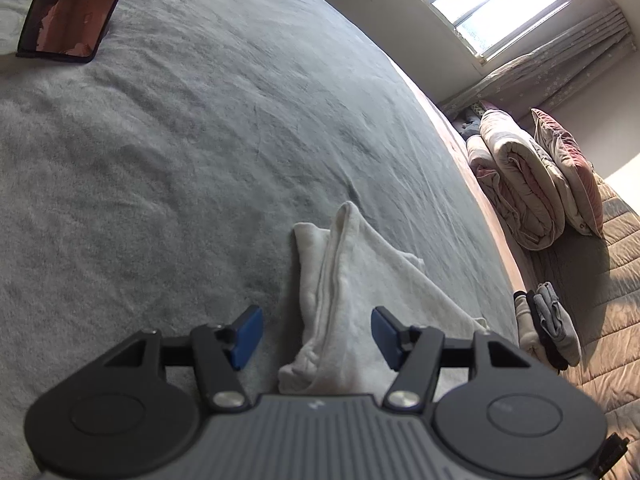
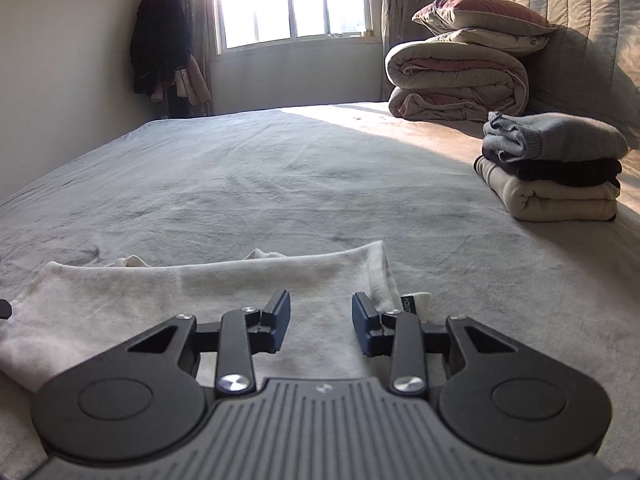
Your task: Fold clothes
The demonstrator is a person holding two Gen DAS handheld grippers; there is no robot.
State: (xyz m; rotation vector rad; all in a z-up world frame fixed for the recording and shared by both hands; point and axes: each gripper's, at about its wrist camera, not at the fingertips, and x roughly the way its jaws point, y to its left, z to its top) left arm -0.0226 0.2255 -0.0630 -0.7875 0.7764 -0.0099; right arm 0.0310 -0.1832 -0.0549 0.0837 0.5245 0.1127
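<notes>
A partly folded white cotton garment lies on the grey-sheeted bed at its near edge, with the left tool spread over its raised fold and the right tool parted above it, pinching nothing.

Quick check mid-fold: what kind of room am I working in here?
Most likely a bedroom. You are working on a wide bed with a grey sheet, a rolled quilt with a pillow on top sits near the headboard, and there is a curtained window.
</notes>
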